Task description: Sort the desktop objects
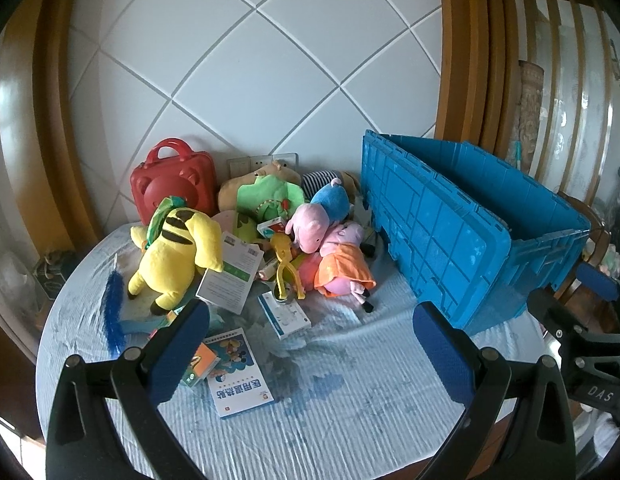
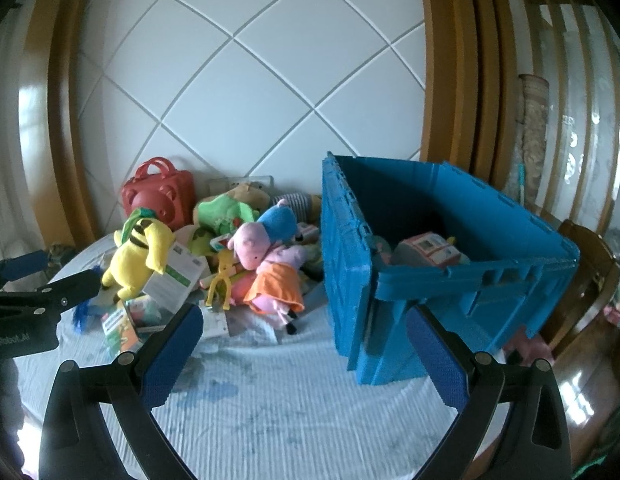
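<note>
**Both grippers empty above the table, toys heaped beside a blue crate**

Left gripper [image 1: 310, 344] hangs over the tablecloth [image 1: 349, 420] with its blue-padded fingers spread wide and nothing between them. Right gripper [image 2: 304, 344] is likewise spread apart and empty.

Ahead and right of the right gripper stands the blue crate [image 2: 349, 280], a hard ribbed plastic box with its hinged lid flaps thrown outward. Inside it lies a grey toy with red-and-white panels [image 2: 423, 250], resting low against the near wall; what else is in there is too dark to tell.

Ahead and left of both grippers is the pile of loose things. A yellow plush [image 1: 178, 248] with dark stripes lies at the left of the heap, soft and fuzzy. Two pink pig plushes sit toward the crate, one in a blue top [image 1: 317, 216] lying over one in an orange dress [image 1: 343, 264]. A yellow plastic figure [image 1: 286, 264] with splayed legs lies between them and the yellow plush. A green plush [image 1: 270, 196] sits behind.

Just ahead of the left gripper's left finger lies a flat blue-and-white carton [image 1: 240, 376], with a small white box [image 1: 284, 314] beyond it. A blue feather [image 1: 112, 312] lies further left. Against the tiled wall stands a glossy red case [image 1: 174, 184] with a loop handle
</note>
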